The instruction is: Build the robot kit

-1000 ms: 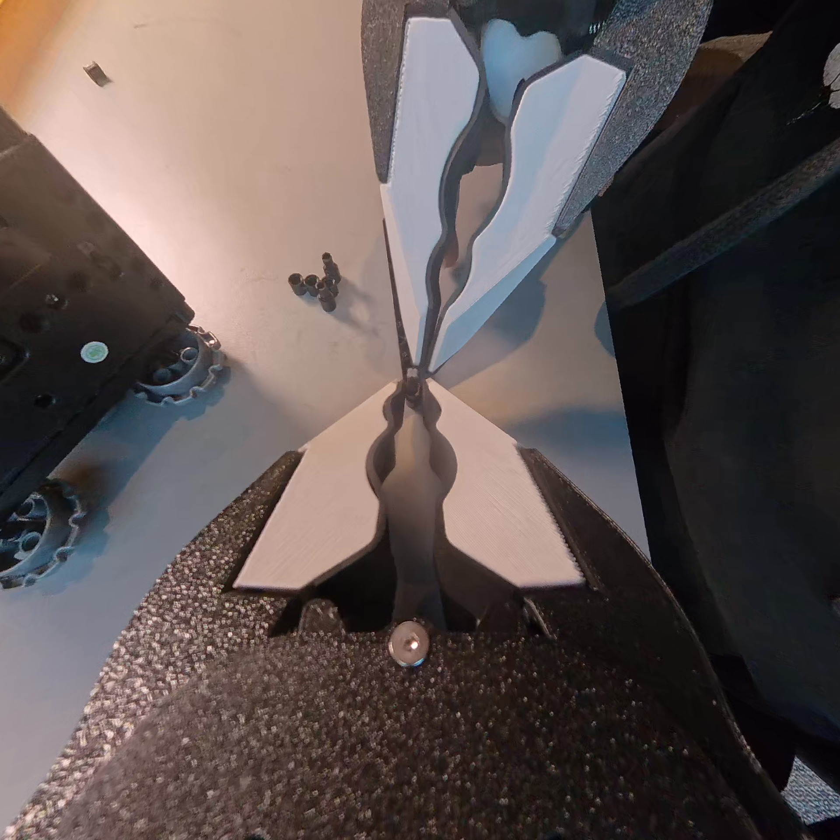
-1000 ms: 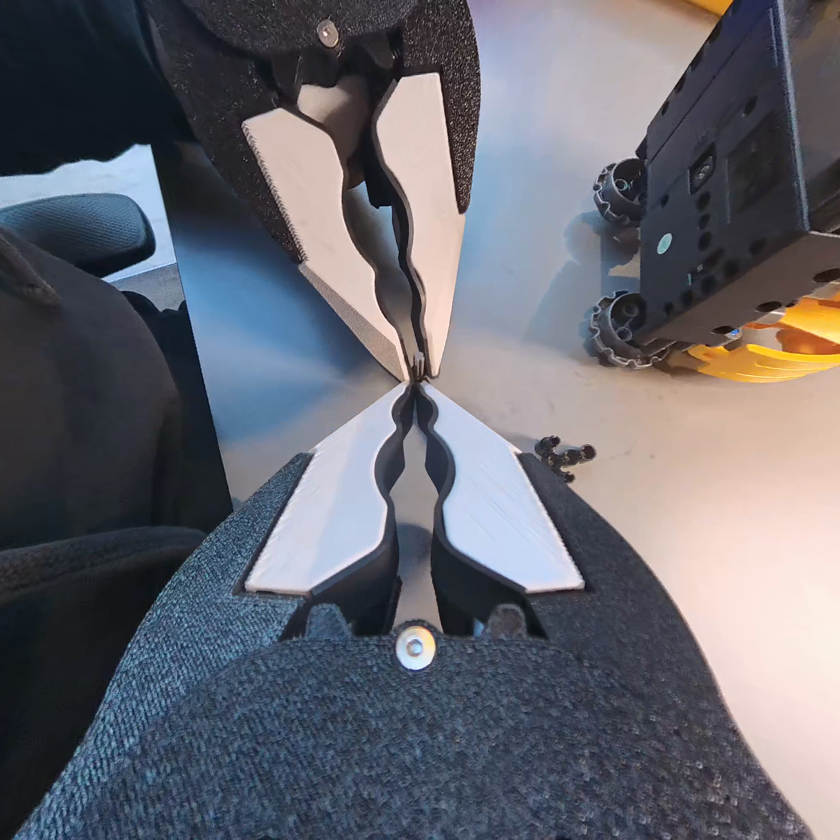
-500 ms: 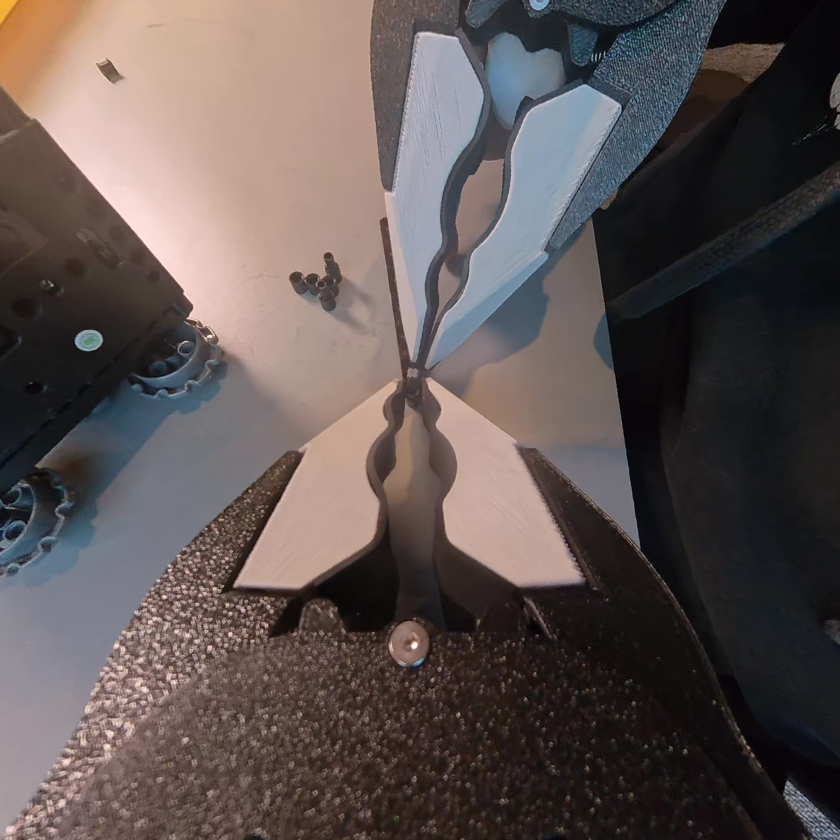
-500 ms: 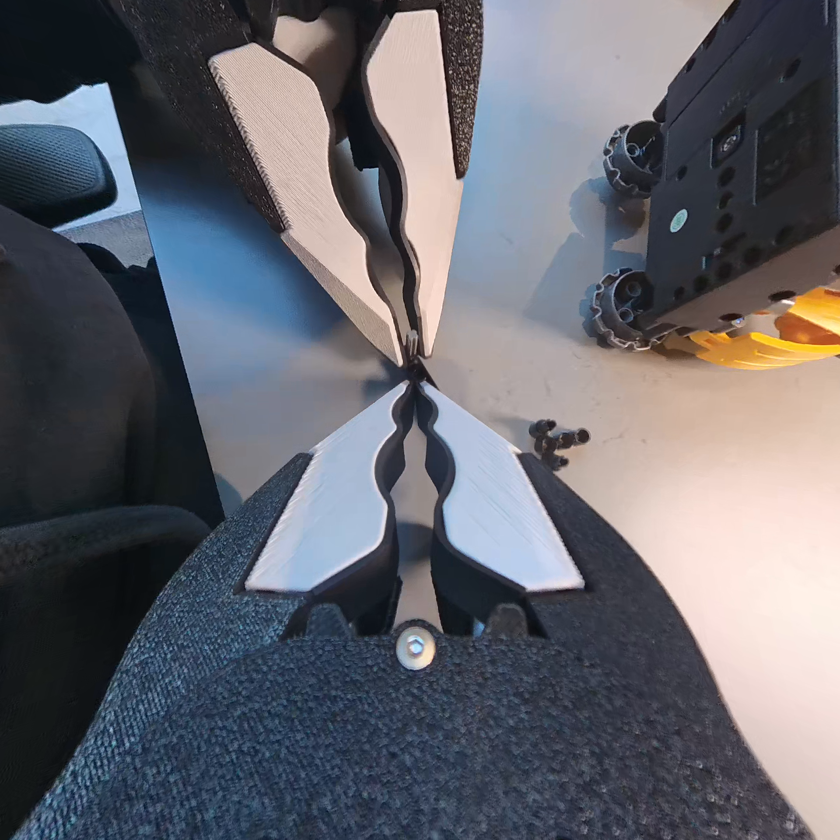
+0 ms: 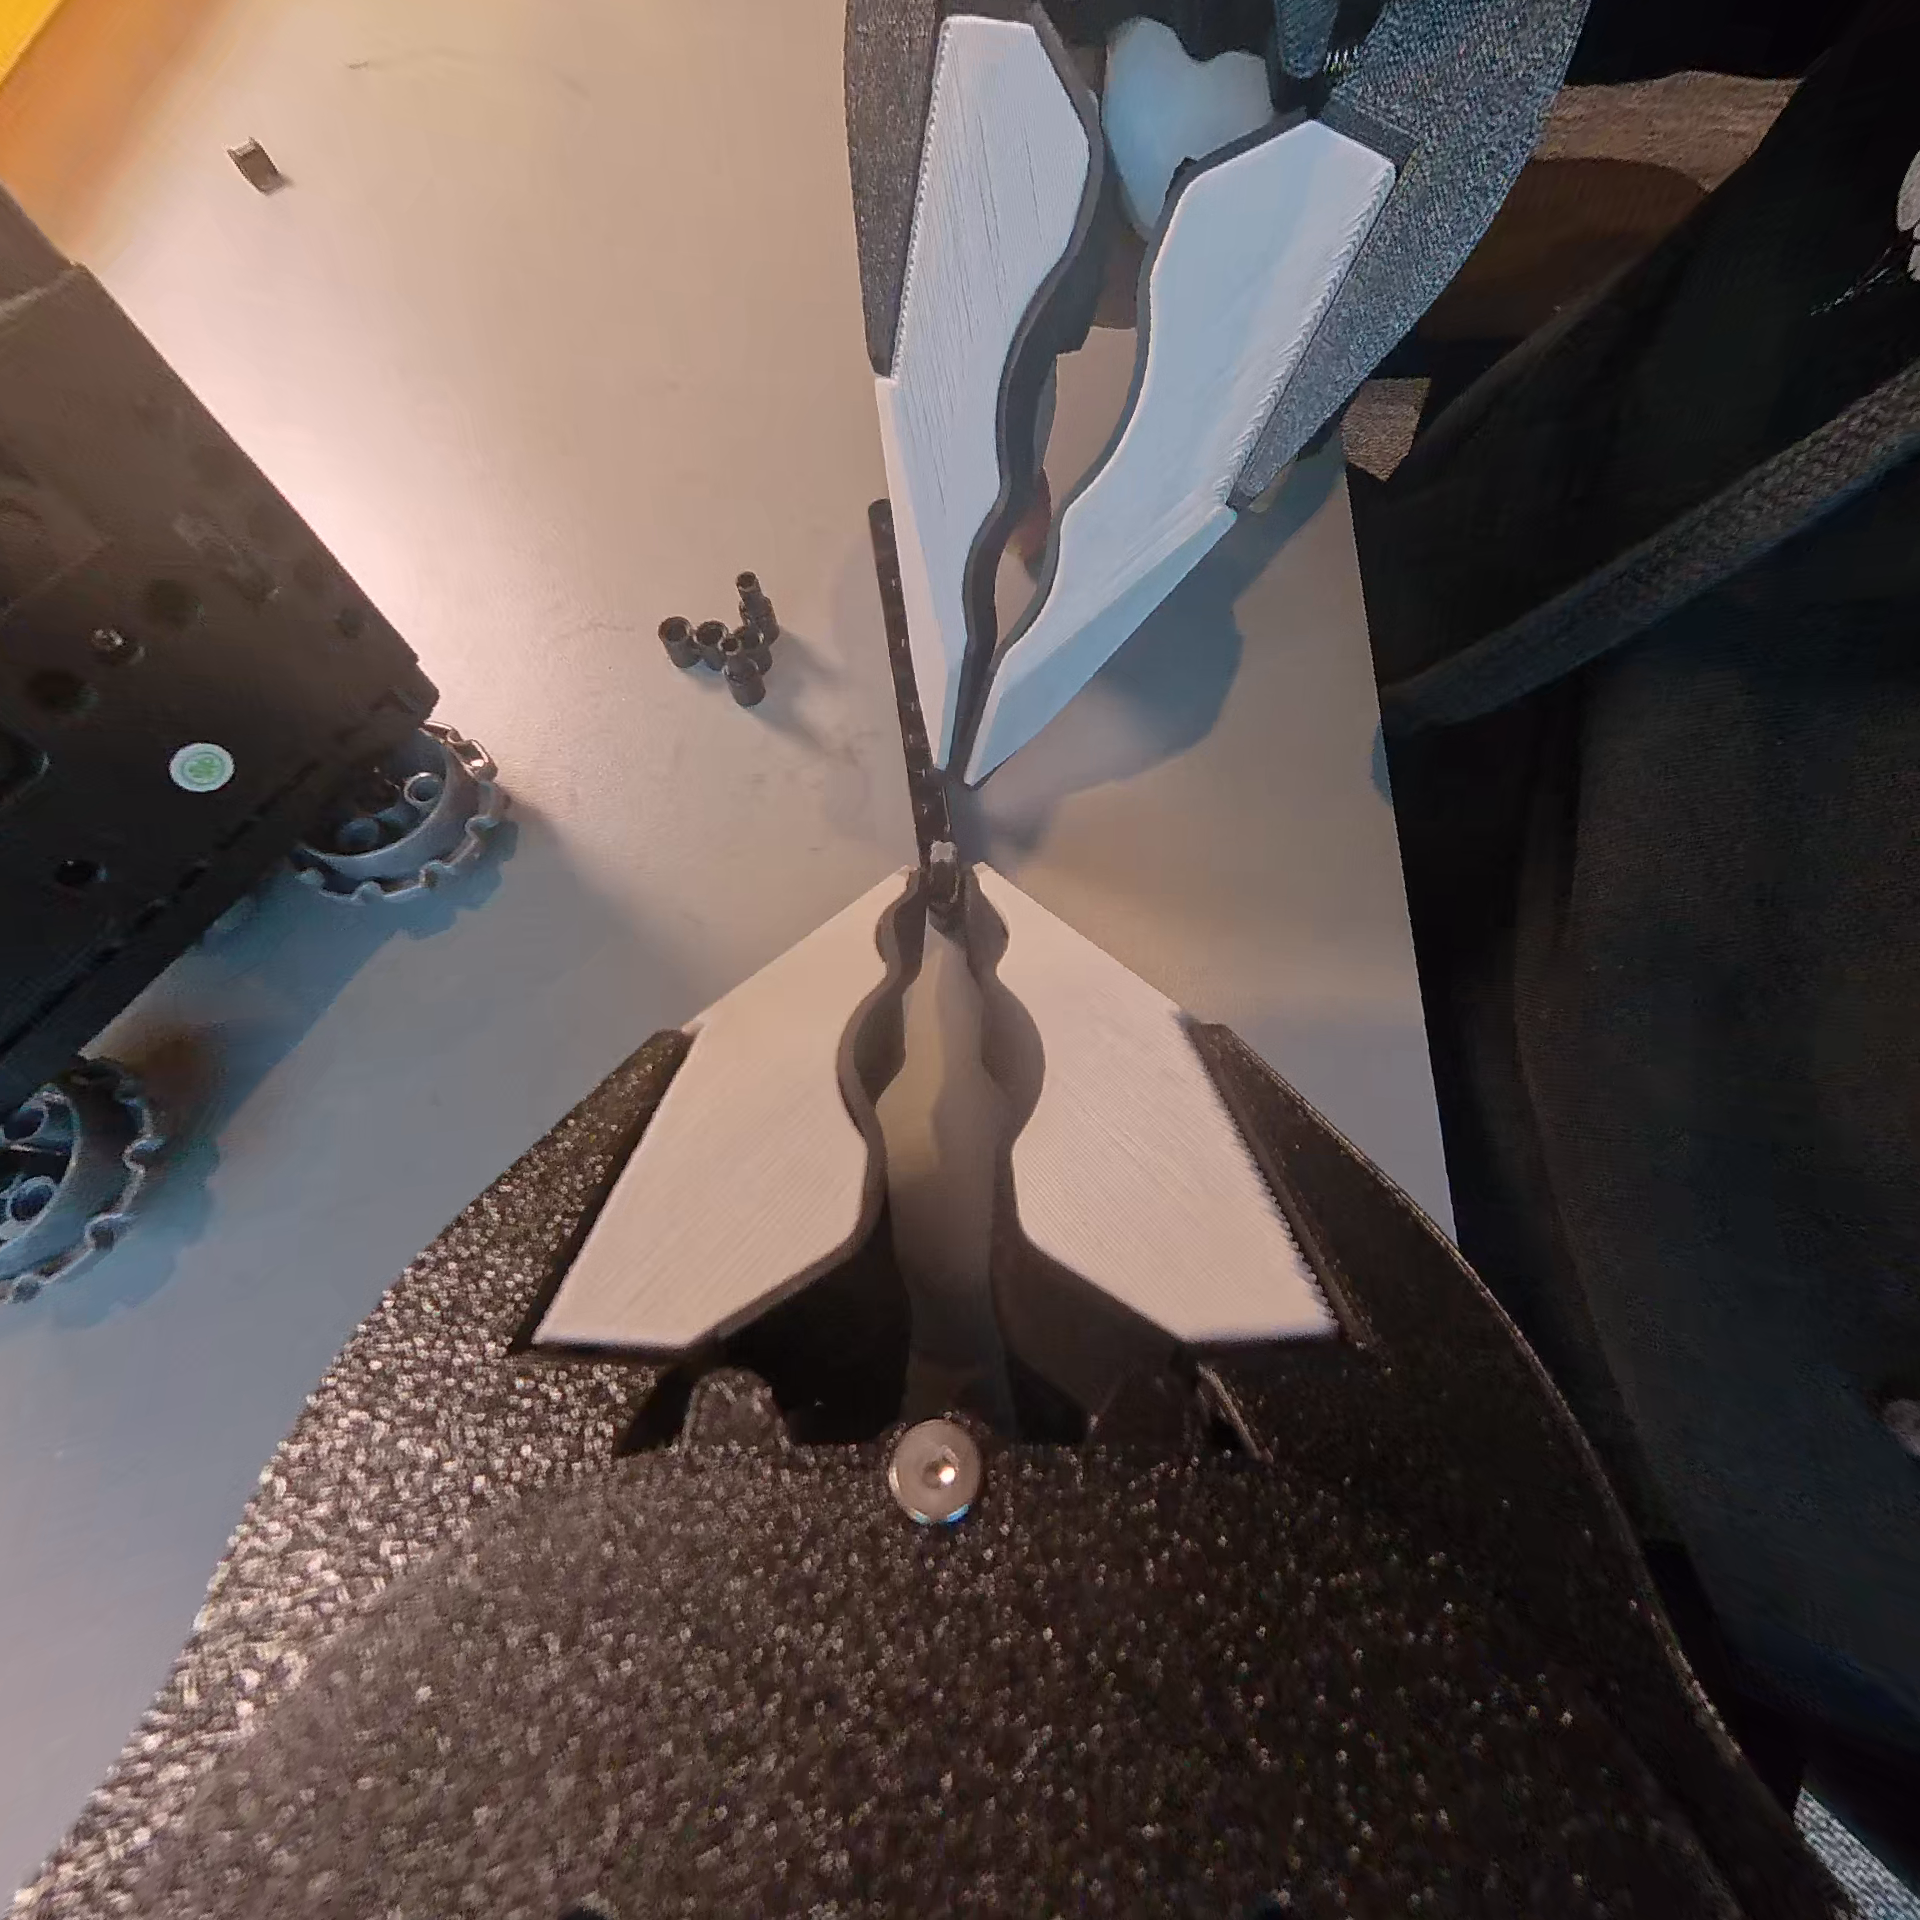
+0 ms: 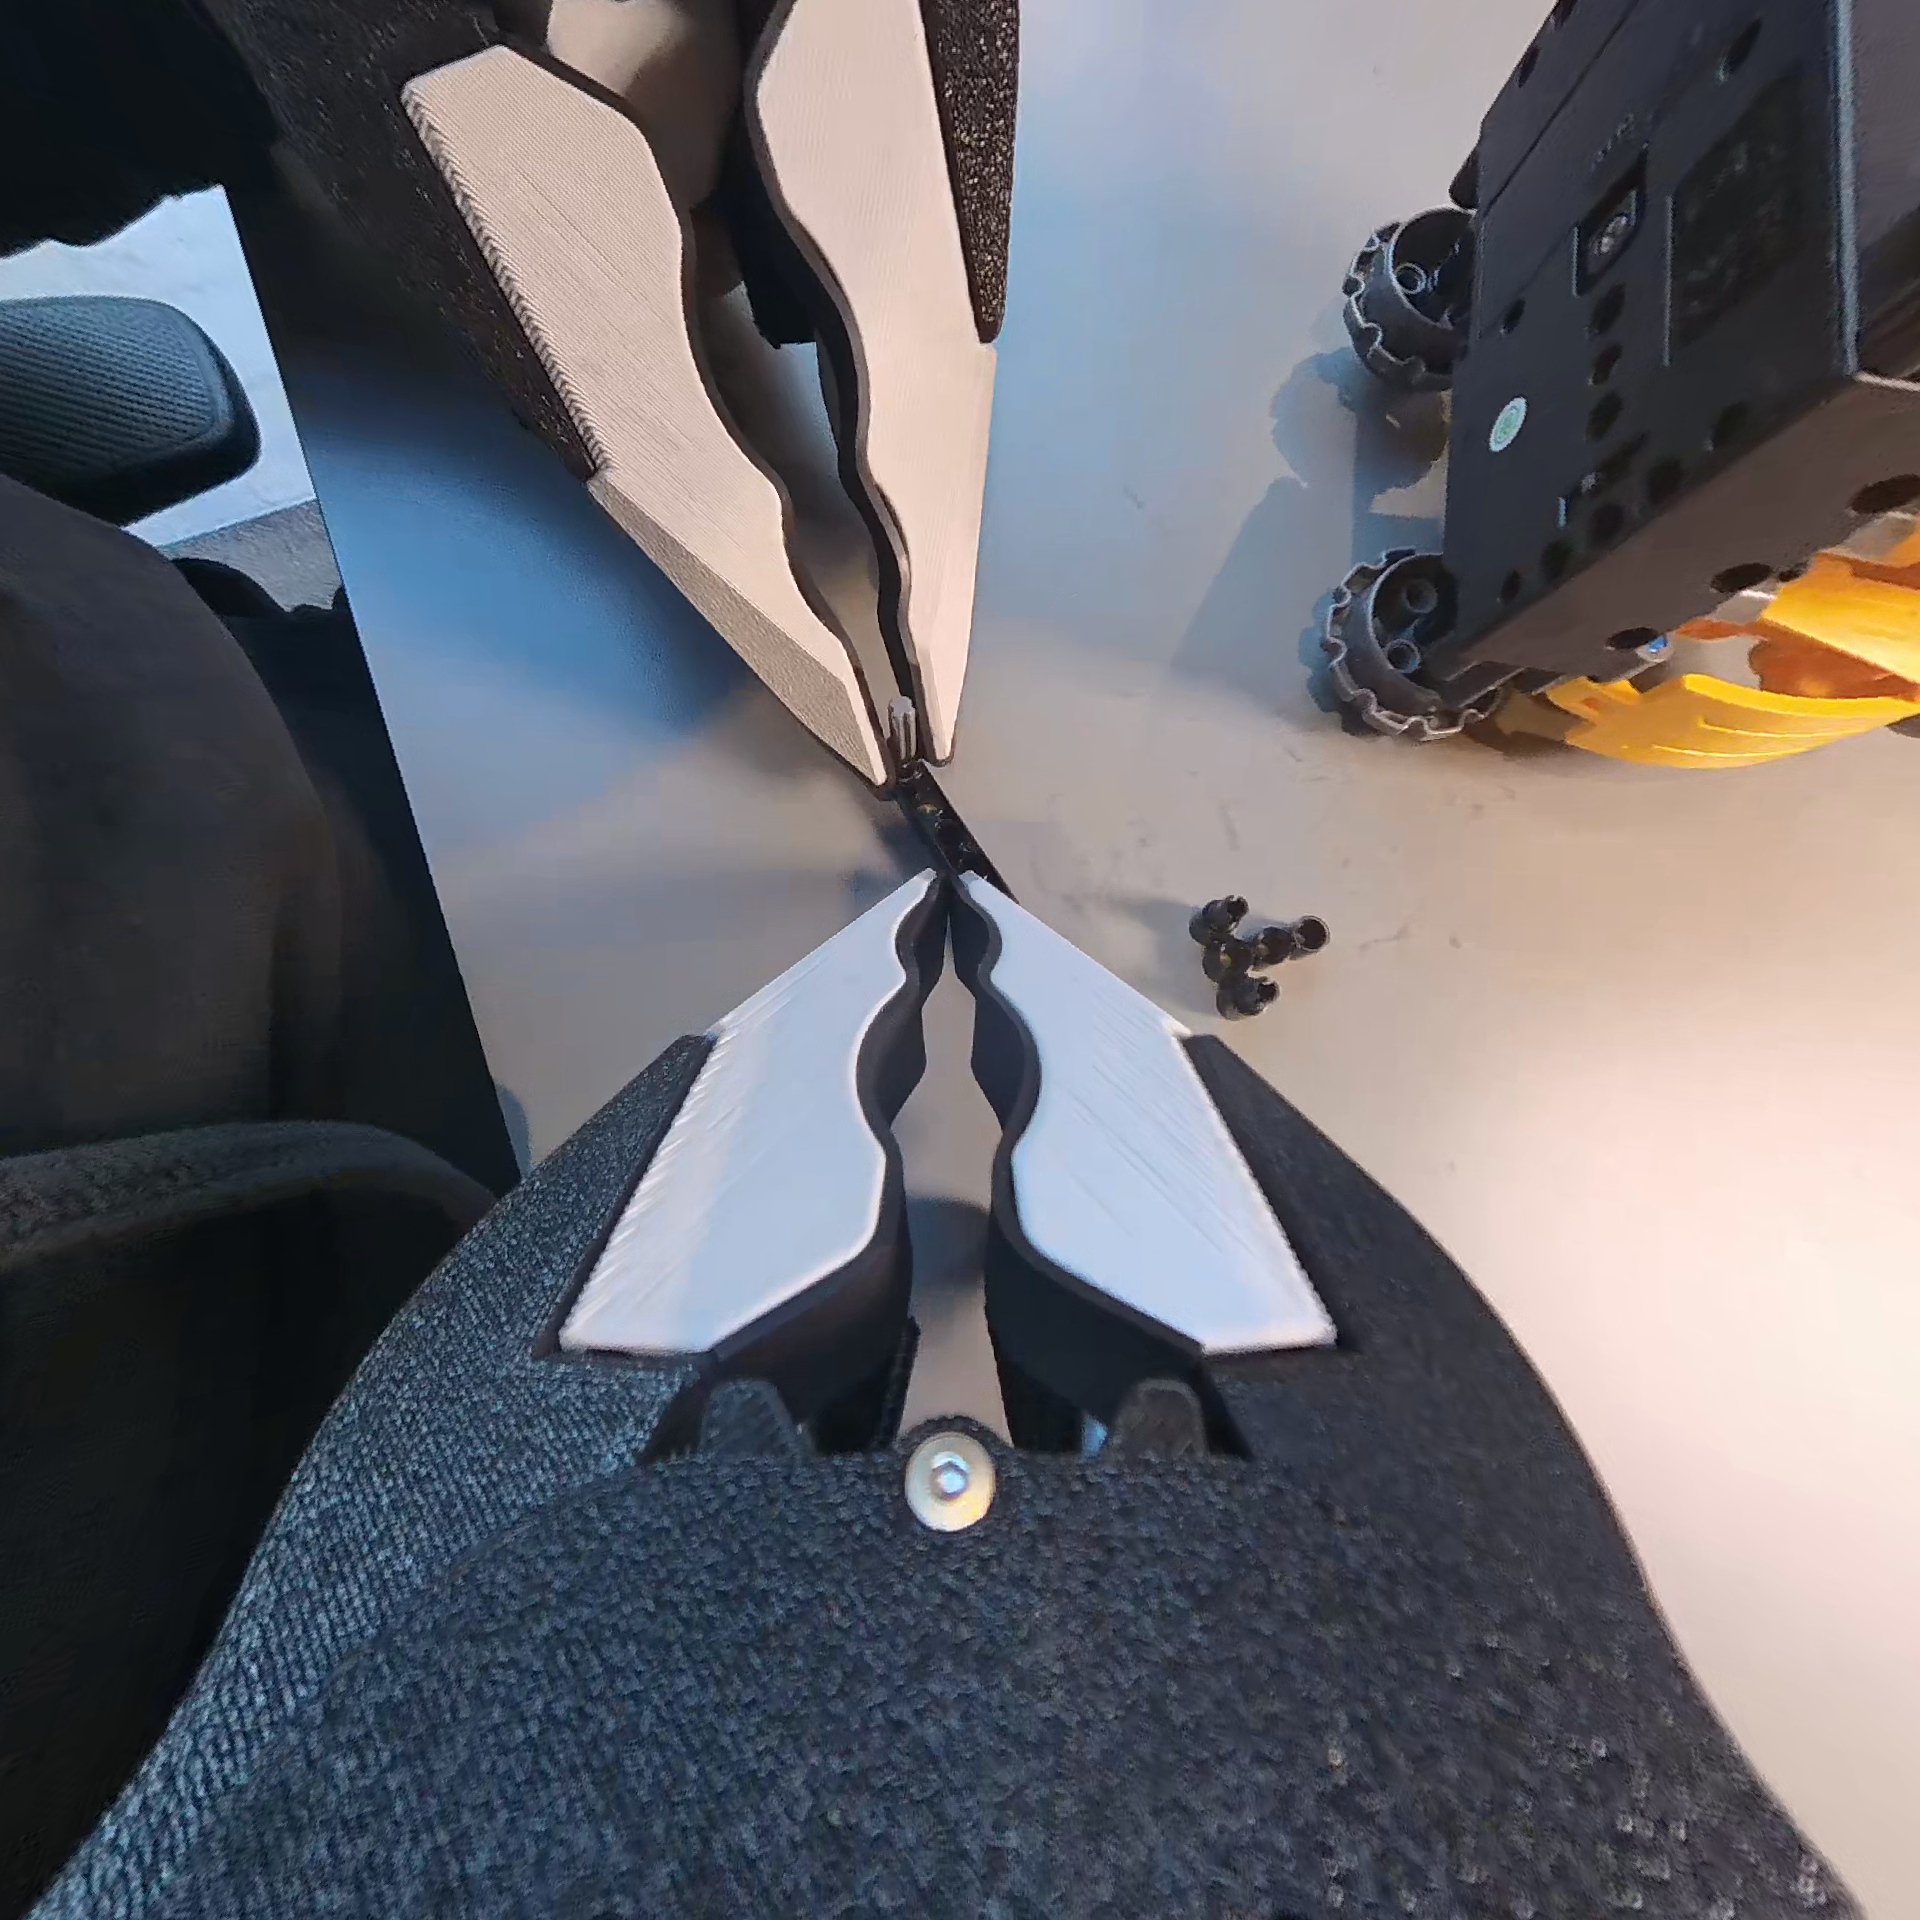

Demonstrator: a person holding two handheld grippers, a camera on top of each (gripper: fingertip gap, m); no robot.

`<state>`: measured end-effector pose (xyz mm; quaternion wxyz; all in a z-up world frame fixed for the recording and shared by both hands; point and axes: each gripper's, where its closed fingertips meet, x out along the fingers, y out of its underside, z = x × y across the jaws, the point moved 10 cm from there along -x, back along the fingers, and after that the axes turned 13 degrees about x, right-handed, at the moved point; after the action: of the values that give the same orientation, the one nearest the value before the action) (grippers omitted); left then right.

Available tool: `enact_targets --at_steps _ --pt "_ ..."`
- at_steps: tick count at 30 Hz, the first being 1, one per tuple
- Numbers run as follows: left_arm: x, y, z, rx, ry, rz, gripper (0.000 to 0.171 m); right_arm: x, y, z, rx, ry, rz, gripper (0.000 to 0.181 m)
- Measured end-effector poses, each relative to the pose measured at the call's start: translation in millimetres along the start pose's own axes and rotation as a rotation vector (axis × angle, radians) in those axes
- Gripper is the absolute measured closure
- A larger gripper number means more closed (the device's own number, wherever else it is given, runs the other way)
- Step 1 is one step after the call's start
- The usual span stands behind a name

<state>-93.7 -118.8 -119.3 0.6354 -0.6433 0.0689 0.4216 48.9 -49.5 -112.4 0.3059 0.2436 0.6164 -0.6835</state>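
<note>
Both grippers' fingers are closed: left gripper (image 5: 940, 883) pinches a small peg (image 5: 942, 868), right gripper (image 6: 945, 883) a black strip (image 6: 940, 826), near the table's (image 5: 520, 416) edge.

Right gripper (image 6: 943, 883) closed tight on a thin black perforated strip (image 6: 948, 836), tips pinched together. Straight ahead, the left gripper (image 6: 906, 750) comes in from the far side, nipping a small pale pin (image 6: 901, 719) that sits right at the strip's far end. To the right on the table (image 6: 1558, 1143), a loose cluster of small black connectors (image 6: 1252, 951). Far right, a black boxy unit (image 6: 1683, 343) with grey toothed wheels (image 6: 1377, 655) (yellow curved pieces (image 6: 1714, 717) poke out beneath it). Left edge: dark clothing (image 6: 156, 831).
</note>
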Motion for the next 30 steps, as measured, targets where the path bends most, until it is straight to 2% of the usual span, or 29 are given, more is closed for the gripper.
enact_targets --at_steps 30 --pt "0.0 -0.9 1.3 0.013 -0.01 0.022 0.167 -6.2 5.4 -8.1 0.009 0.02 -0.006 0.181"
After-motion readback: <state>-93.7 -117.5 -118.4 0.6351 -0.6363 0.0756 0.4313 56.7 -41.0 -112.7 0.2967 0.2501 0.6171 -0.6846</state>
